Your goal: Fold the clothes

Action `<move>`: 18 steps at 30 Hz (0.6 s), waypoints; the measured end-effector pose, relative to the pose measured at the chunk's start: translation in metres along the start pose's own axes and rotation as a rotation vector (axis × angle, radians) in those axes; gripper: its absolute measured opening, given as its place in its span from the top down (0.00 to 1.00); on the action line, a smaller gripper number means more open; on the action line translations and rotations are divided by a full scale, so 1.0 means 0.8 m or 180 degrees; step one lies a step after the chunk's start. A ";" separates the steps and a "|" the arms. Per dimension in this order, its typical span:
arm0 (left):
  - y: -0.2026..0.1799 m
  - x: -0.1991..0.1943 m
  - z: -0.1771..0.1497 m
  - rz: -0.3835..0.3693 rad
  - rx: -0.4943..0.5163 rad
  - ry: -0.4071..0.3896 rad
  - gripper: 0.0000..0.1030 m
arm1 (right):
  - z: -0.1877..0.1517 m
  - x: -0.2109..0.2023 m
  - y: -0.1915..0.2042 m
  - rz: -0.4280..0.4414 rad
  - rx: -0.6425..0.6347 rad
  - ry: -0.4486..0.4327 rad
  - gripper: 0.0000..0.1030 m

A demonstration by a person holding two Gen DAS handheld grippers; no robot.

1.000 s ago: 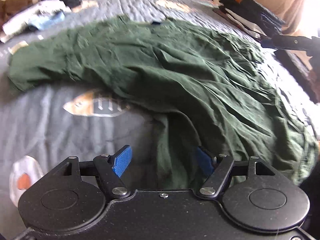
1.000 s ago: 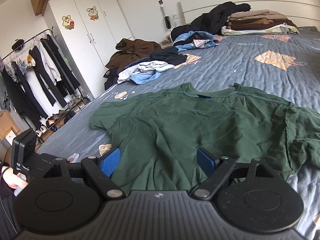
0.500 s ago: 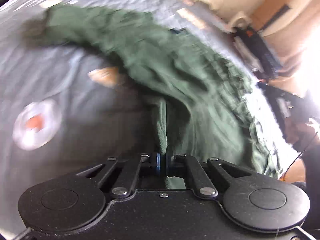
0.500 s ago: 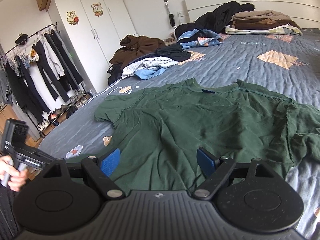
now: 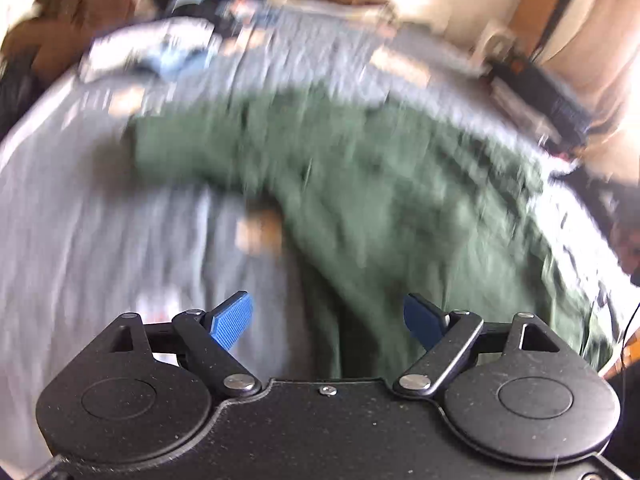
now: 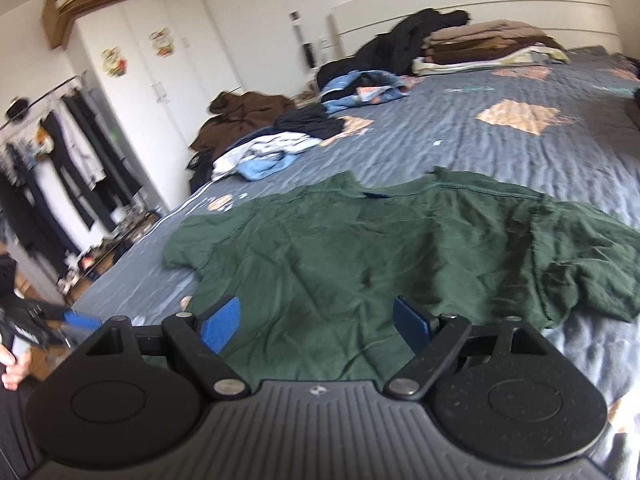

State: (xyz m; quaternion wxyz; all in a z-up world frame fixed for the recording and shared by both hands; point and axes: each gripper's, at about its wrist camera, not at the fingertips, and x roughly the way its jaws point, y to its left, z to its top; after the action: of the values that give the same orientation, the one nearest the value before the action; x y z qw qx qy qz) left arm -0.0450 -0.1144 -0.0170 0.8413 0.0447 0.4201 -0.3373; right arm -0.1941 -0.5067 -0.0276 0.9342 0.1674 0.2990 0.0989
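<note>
On the grey quilted bed (image 6: 500,152), the green T-shirt (image 6: 380,248) lies spread flat with its collar pointing toward the headboard, one sleeve out to each side, and the hem nearest to both grippers. What has changed is at the left gripper (image 5: 328,316): half a second ago its jaws were pinched shut on a fold of the green cloth, and now they are opening and already stand wide, with nothing pressed between the blue pads, although the cloth still lies under the gap. Its view is heavily blurred, and the shirt looks farther below than before, so the hand seems to have lifted after letting go. The right gripper (image 6: 316,320) has hardly changed; its jaws are wide apart and empty, hovering above the lower part of the shirt. This probably means the left side was only pulled to straighten the cloth. No fold is visible yet, so the real folding seems not yet begun.
</note>
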 end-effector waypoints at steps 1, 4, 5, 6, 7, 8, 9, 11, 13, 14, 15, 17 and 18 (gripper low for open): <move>0.002 0.004 0.022 0.0007 0.0034 -0.0068 0.20 | 0.002 -0.001 -0.004 -0.0022 0.0043 -0.0034 0.19; -0.011 0.033 0.081 0.0020 0.0194 -0.0188 0.20 | 0.010 -0.007 -0.016 -0.0075 0.0128 -0.0145 0.19; -0.017 0.044 0.100 0.0017 0.0250 -0.0214 0.20 | 0.013 -0.010 -0.020 -0.0090 0.0144 -0.0183 0.19; -0.029 0.057 0.114 -0.0026 0.0320 -0.0229 0.20 | 0.016 -0.015 -0.026 -0.0127 0.0149 -0.0222 0.19; -0.041 0.071 0.128 -0.0070 0.0396 -0.0248 0.20 | 0.019 -0.020 -0.032 -0.0165 0.0153 -0.0261 0.19; -0.057 0.085 0.137 -0.0123 0.0508 -0.0285 0.19 | 0.022 -0.025 -0.037 -0.0204 0.0158 -0.0300 0.19; -0.073 0.098 0.145 -0.0177 0.0615 -0.0317 0.18 | 0.025 -0.031 -0.046 -0.0275 0.0181 -0.0340 0.19; -0.102 0.122 0.155 -0.0305 0.0757 -0.0308 0.17 | 0.029 -0.045 -0.072 -0.0471 0.0294 -0.0414 0.18; -0.125 0.142 0.155 -0.0454 0.0797 -0.0267 0.17 | 0.029 -0.052 -0.106 -0.0725 0.0423 -0.0447 0.15; -0.134 0.150 0.152 -0.0526 0.0806 -0.0258 0.17 | 0.028 -0.053 -0.124 -0.0865 0.0477 -0.0449 0.14; -0.139 0.154 0.147 -0.0604 0.0819 -0.0247 0.17 | 0.022 -0.052 -0.145 -0.0914 0.0622 -0.0427 0.14; -0.142 0.158 0.134 -0.0691 0.0824 -0.0239 0.17 | 0.010 -0.049 -0.188 -0.0994 0.0930 -0.0378 0.14; -0.141 0.158 0.127 -0.0718 0.0813 -0.0242 0.17 | 0.004 -0.048 -0.207 -0.0995 0.1092 -0.0364 0.14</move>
State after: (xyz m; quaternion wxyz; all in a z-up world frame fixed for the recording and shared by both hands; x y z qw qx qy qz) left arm 0.0085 -0.3046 -0.0211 0.8008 0.0911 0.3440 -0.4817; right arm -0.2086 -0.6718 -0.0669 0.9115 0.2807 0.2803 -0.1087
